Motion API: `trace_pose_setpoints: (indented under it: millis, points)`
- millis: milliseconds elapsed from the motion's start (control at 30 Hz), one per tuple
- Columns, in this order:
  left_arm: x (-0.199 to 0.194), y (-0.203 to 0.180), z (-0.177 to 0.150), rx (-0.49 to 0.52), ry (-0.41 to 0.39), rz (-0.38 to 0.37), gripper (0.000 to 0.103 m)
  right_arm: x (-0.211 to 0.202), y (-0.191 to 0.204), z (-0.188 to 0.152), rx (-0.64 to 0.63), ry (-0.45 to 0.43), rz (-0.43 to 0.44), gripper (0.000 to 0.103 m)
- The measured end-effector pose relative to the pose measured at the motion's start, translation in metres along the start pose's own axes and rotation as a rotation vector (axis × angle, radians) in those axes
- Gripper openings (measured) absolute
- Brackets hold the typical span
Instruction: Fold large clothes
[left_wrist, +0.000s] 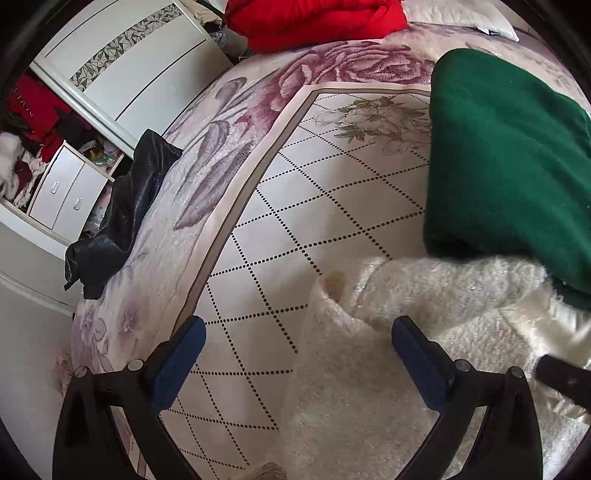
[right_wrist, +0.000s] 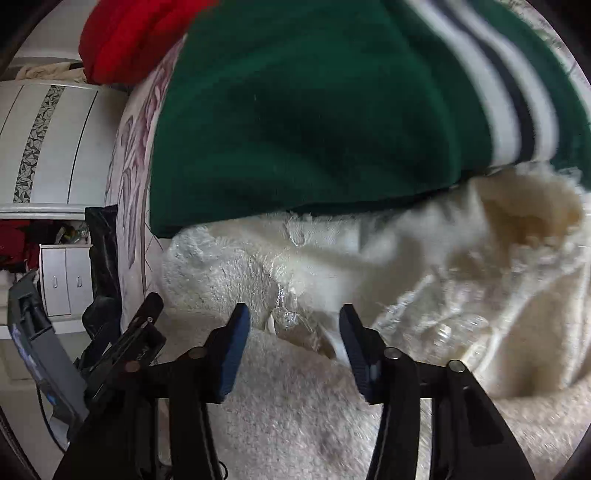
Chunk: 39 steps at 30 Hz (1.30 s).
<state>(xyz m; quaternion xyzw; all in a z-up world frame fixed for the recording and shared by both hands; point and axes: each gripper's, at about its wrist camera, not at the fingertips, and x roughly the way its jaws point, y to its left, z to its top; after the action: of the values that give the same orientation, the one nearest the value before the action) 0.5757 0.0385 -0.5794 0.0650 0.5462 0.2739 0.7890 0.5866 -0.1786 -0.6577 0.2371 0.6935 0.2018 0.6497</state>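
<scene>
A fluffy white garment (left_wrist: 388, 350) lies crumpled on the bed's checked mat (left_wrist: 332, 206); it also fills the lower right wrist view (right_wrist: 332, 387), with a shiny lining showing at the right. My left gripper (left_wrist: 295, 328) is open, hovering over the garment's left edge and holding nothing. My right gripper (right_wrist: 291, 317) is open just above the garment's middle, holding nothing. Its dark tip shows at the right of the left wrist view (left_wrist: 561, 376). A folded green garment (left_wrist: 509, 155) lies beyond, overlapping the white one's far edge; white and navy stripes show in the right wrist view (right_wrist: 517, 103).
A red garment (left_wrist: 317, 18) lies at the bed's far end. A black garment (left_wrist: 122, 214) hangs over the bed's left edge. A white wardrobe (left_wrist: 122, 66) with open shelves of clothes and drawers (left_wrist: 66, 192) stands to the left. A pillow (left_wrist: 461, 14) is at the far right.
</scene>
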Motion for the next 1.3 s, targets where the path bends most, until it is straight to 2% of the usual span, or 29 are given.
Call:
trace_pose_setpoints:
  millis: [33, 67, 100, 200, 300, 333, 400, 467, 533, 600, 667, 733, 767, 833, 900, 933, 1000, 1033, 1067, 1133, 1200, 1233, 1300]
  points:
    - [0.002, 0.0, -0.001, 0.004, 0.001, 0.006, 0.103, 0.011, -0.001, 0.0, -0.008, 0.018, 0.009, 0.042]
    - [0.004, 0.001, -0.002, 0.005, 0.003, 0.005, 0.103, 0.019, 0.001, -0.001, -0.037, 0.026, 0.016, 0.02]
    - [0.005, 0.002, -0.002, 0.005, 0.004, 0.004, 0.103, 0.023, 0.004, -0.002, -0.06, 0.017, -0.013, 0.015]
    - [0.005, 0.007, -0.003, -0.003, -0.002, -0.005, 0.103, 0.006, 0.02, -0.018, -0.098, -0.105, -0.121, 0.013]
    - [0.006, 0.01, -0.003, -0.013, -0.007, -0.01, 0.103, -0.008, 0.042, -0.03, -0.138, -0.203, -0.189, 0.013]
    - [0.007, 0.01, -0.003, -0.014, -0.004, -0.012, 0.103, -0.006, 0.048, -0.028, -0.154, -0.2, -0.212, 0.013]
    - [0.007, 0.01, -0.003, -0.011, 0.006, -0.017, 0.103, 0.011, 0.044, -0.02, -0.148, -0.121, -0.233, 0.013]
    - [0.003, 0.015, -0.003, -0.016, 0.007, -0.03, 0.103, 0.009, 0.031, -0.011, -0.098, -0.082, -0.187, 0.015]
    - [-0.006, 0.022, -0.004, -0.03, 0.003, -0.051, 0.103, -0.013, 0.022, -0.015, -0.029, -0.055, -0.138, 0.021]
    - [-0.015, 0.029, -0.007, -0.042, -0.001, -0.073, 0.103, -0.052, 0.013, -0.029, 0.03, -0.113, -0.123, 0.027]
    - [-0.026, 0.034, -0.01, -0.052, -0.001, -0.099, 0.103, -0.087, -0.004, -0.045, 0.088, -0.182, -0.199, 0.064]
    - [-0.031, 0.033, -0.013, -0.053, 0.004, -0.118, 0.103, -0.105, -0.017, -0.047, 0.111, -0.216, -0.296, 0.083]
    - [-0.032, 0.031, -0.013, -0.052, -0.001, -0.116, 0.103, -0.107, -0.025, -0.043, 0.119, -0.218, -0.331, 0.083]
    - [-0.029, 0.02, -0.016, -0.032, -0.002, -0.107, 0.103, -0.09, -0.045, -0.027, 0.099, -0.187, -0.309, 0.083]
    - [-0.023, 0.01, -0.02, -0.024, -0.025, -0.089, 0.103, -0.056, -0.059, -0.014, 0.088, -0.119, -0.347, 0.08]
    - [-0.02, 0.004, -0.022, -0.003, -0.032, -0.075, 0.103, -0.044, -0.059, -0.011, 0.049, -0.115, -0.384, 0.07]
    - [-0.013, -0.002, -0.027, 0.018, -0.039, -0.073, 0.103, -0.04, -0.042, -0.013, -0.041, -0.177, -0.489, 0.058]
    - [-0.012, -0.001, -0.029, 0.016, -0.047, -0.072, 0.103, -0.044, -0.031, -0.015, -0.074, -0.213, -0.518, 0.03]
    - [-0.011, 0.0, -0.031, 0.013, -0.051, -0.072, 0.103, -0.053, -0.027, -0.016, -0.066, -0.258, -0.496, 0.027]
    - [-0.01, 0.005, -0.035, -0.005, -0.051, -0.073, 0.103, -0.057, -0.038, -0.017, -0.028, -0.273, -0.443, 0.027]
    - [-0.011, 0.009, -0.037, -0.013, -0.031, -0.089, 0.103, -0.066, -0.053, -0.023, 0.019, -0.263, -0.355, 0.032]
    - [-0.014, 0.012, -0.039, -0.019, -0.023, -0.103, 0.103, -0.078, -0.059, -0.03, 0.043, -0.253, -0.31, 0.037]
    - [-0.026, 0.019, -0.043, -0.026, -0.029, -0.128, 0.103, -0.114, -0.069, -0.053, 0.093, -0.261, -0.233, 0.039]
